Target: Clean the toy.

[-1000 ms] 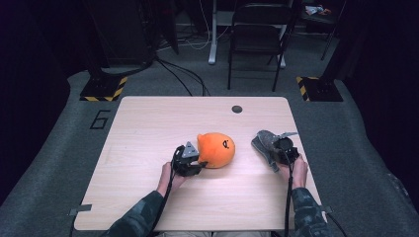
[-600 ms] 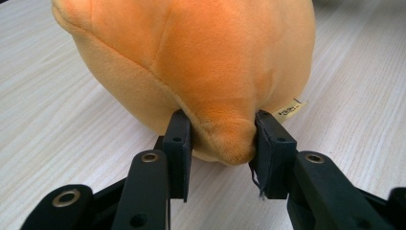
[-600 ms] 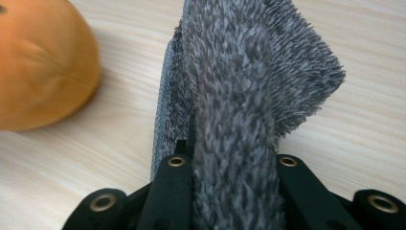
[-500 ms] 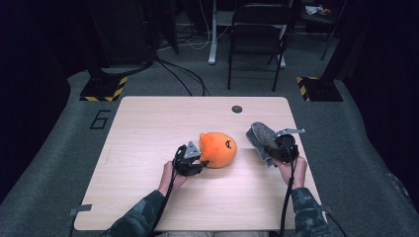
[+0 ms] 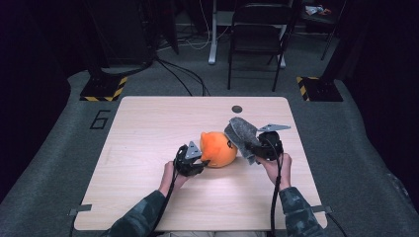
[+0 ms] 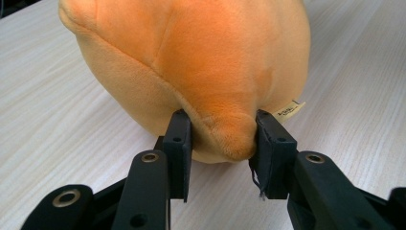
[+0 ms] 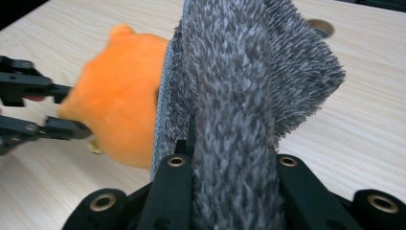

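Both sleeves (image 5: 143, 217) are camouflage-patterned — dull green and grey. The left gripper (image 5: 195, 159) and right gripper (image 5: 257, 148) are black, each with a black cable trailing back from it and a grey three-cornered plate on top. Behind the flat rectangular pads (image 6: 178, 143), the jaw arms carry round metal-ringed holes — silver-rimmed.

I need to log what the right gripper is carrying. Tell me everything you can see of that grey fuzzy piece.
The grey fuzzy piece looks like a shaggy, dark grey pile fabric with a flatter, paler backing along one edge. It seems folded or bunched and stands roughly upright, clamped between the jaws of the right gripper. In the high view it is lifted off the wooden table, close beside the orange plush toy; whether the two touch cannot be told. What kind of item it is stays unclear.
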`<state>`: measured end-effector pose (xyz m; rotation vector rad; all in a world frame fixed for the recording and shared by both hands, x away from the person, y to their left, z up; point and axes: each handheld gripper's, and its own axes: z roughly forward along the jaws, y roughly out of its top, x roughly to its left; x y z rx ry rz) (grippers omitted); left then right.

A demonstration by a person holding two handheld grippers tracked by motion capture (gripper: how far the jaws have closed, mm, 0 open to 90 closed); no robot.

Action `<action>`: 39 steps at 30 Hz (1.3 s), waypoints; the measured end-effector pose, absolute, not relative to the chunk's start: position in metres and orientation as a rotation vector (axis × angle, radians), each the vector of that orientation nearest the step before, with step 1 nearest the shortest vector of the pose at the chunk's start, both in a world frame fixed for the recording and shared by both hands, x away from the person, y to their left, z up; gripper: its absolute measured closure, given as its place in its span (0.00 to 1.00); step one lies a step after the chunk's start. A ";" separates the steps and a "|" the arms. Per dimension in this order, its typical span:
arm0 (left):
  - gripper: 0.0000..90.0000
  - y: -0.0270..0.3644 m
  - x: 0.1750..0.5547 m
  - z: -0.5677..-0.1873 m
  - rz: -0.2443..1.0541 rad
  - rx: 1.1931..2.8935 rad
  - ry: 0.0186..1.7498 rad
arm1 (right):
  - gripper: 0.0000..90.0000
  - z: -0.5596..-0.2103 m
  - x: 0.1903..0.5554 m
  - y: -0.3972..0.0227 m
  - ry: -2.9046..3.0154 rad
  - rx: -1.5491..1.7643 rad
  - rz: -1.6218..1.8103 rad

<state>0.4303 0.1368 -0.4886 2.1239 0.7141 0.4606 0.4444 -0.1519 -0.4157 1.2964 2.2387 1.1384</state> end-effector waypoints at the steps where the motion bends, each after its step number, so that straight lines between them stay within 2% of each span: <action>1: 0.70 0.137 0.430 -0.488 0.458 2.129 0.708 | 0.86 -0.415 0.444 -0.148 2.245 1.287 1.150; 15: 0.71 0.131 0.433 -0.483 0.461 2.120 0.658 | 0.86 -0.401 0.445 -0.099 2.310 1.165 1.212; 20: 0.70 0.128 0.432 -0.481 0.464 2.116 0.649 | 0.86 -0.408 0.449 -0.085 2.351 1.162 1.189; 26: 0.56 0.129 0.431 -0.484 0.494 2.105 0.671 | 0.87 -0.428 0.456 -0.084 2.360 1.198 1.120; 31: 0.63 0.128 0.424 -0.485 0.562 2.074 0.637 | 0.87 -0.432 0.457 -0.086 2.347 1.195 1.099; 36: 0.77 0.125 0.424 -0.485 0.569 2.068 0.608 | 0.87 -0.432 0.457 -0.087 2.341 1.181 1.099; 39: 0.81 0.124 0.425 -0.483 0.583 2.057 0.595 | 0.87 -0.421 0.452 -0.087 2.317 1.171 1.121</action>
